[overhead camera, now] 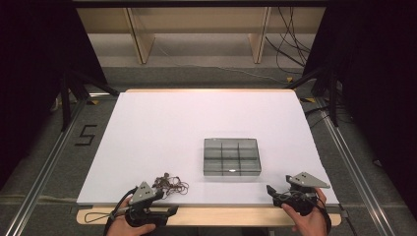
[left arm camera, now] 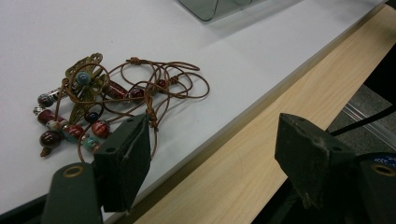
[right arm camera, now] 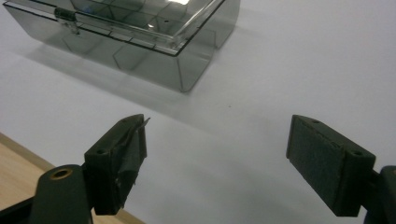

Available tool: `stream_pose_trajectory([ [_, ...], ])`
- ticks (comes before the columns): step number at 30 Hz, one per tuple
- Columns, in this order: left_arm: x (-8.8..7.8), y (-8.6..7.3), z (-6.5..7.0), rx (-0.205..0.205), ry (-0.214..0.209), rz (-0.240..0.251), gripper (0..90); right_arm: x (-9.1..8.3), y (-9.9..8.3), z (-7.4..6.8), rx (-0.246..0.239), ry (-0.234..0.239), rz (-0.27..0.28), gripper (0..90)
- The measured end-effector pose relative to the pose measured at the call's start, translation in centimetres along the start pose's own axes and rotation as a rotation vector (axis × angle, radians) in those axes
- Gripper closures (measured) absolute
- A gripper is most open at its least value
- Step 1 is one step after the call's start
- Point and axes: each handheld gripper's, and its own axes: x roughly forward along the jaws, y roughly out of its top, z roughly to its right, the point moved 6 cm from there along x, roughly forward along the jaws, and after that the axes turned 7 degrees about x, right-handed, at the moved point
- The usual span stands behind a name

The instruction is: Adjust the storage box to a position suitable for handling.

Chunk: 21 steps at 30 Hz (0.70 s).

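The beaded cord necklace (left arm camera: 100, 100) lies bunched at the table's (overhead camera: 162, 128) near edge, at eleven o'clock from the left gripper (left arm camera: 210, 154), whose fingers stand apart and empty. The right gripper (right arm camera: 233, 163), also agape, faces the closed compartment box (right arm camera: 140, 32). Nothing is grasped yet; next, the left must likely close on the cord.

Necklace (left arm camera: 107, 100): a brown leather cord strung with red, teal and dark beads and a brass filigree pendant.
Necklace state: bunched into a loose tangle, cord loops spilling to one side, beads clustered on the other.
Necklace place: flat on the white tabletop (overhead camera: 162, 128) near its front edge, at the left.
Box (overhead camera: 231, 157): clear smoky plastic, rectangular, split into small compartments.
Box state: lid down, clasp at its front.
Box place: upright on the tabletop, right of centre, well apart from the necklace.
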Motion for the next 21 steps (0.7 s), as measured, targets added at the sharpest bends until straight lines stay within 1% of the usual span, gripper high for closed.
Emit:
stream_pose_trajectory([
  [1, -0.08, -0.07, -0.09, 0.013, 0.0, -0.012, 26.3, 0.08, -0.06, -0.07, -0.01, -0.003, 0.0, 21.7],
  [2, 0.01, 0.0, 0.01, -0.001, 0.001, 0.001, 26.3, 0.02, -0.07, -0.25, -0.005, 0.007, -0.003, 21.8],
  [3, 0.01, 0.0, 0.01, -0.001, 0.001, 0.001, 26.3, -0.01, -0.11, -0.31, -0.012, 0.003, -0.008, 21.9],
  [4, -0.08, -0.07, -0.09, 0.013, 0.0, -0.012, 26.3, 0.13, -0.01, -0.1, -0.04, -0.008, 0.006, 22.0],
  [5, -0.1, -0.08, -0.12, 0.017, -0.001, -0.014, 26.3, 0.18, -0.06, -0.18, -0.034, -0.002, 0.001, 22.0],
  [6, -0.03, -0.04, -0.06, 0.007, -0.001, -0.006, 26.3, 0.24, -0.08, -0.12, -0.03, -0.014, -0.002, 22.1],
  [7, -0.04, -0.04, -0.09, 0.01, 0.0, -0.007, 26.3, 0.21, -0.13, -0.13, -0.023, -0.015, -0.005, 22.2],
  [8, 0.01, -0.04, -0.08, 0.007, -0.002, -0.004, 26.3, 0.01, -0.28, -0.32, 0.009, -0.017, -0.024, 22.3],
  [9, 0.01, -0.05, -0.07, 0.007, -0.002, -0.005, 26.3, 0.05, -0.19, -0.14, -0.011, -0.023, -0.011, 22.4],
  [10, 0.01, -0.05, -0.07, 0.007, -0.002, -0.004, 26.3, 0.11, -0.05, 0.15, -0.045, -0.021, -0.003, 22.4],
  [12, -0.01, -0.05, -0.06, 0.007, 0.0, -0.006, 26.3, 0.14, -0.11, 0.09, -0.035, -0.021, -0.006, 22.4],
  [13, -0.02, -0.05, -0.06, 0.008, 0.0, -0.007, 26.3, 0.22, -0.11, 0.19, -0.045, -0.027, -0.003, 22.4],
  [14, -0.01, -0.04, -0.05, 0.007, 0.001, -0.006, 26.3, 0.26, -0.26, -0.12, -0.003, -0.027, -0.015, 22.4],
  [15, -0.01, -0.04, -0.06, 0.008, 0.001, -0.007, 26.3, 0.14, -0.31, -0.25, 0.008, -0.016, -0.022, 22.4],
  [16, -0.08, -0.08, -0.12, 0.017, 0.001, -0.014, 26.3, 0.18, -0.12, 0.15, -0.03, -0.022, -0.006, 22.4],
  [17, -0.08, -0.06, -0.15, 0.019, 0.004, -0.013, 26.3, 0.17, -0.12, 0.26, -0.035, -0.024, -0.005, 22.3],
  [18, -0.07, -0.04, -0.14, 0.018, 0.001, -0.012, 26.3, 0.18, -0.2, 0.15, -0.017, -0.011, -0.015, 22.4],
  [19, -0.07, 0.04, -0.15, 0.014, 0.007, -0.007, 26.3, 0.28, -0.17, 0.22, -0.019, -0.01, -0.007, 22.4],
  [20, 0.01, 0.22, -0.08, 0.001, 0.004, 0.013, 26.3, 0.31, -0.17, 0.36, -0.019, -0.022, -0.008, 22.4],
  [21, -0.04, 0.29, -0.04, -0.018, 0.008, 0.011, 26.3, 0.31, -0.15, 0.45, -0.021, -0.021, -0.007, 22.6],
])
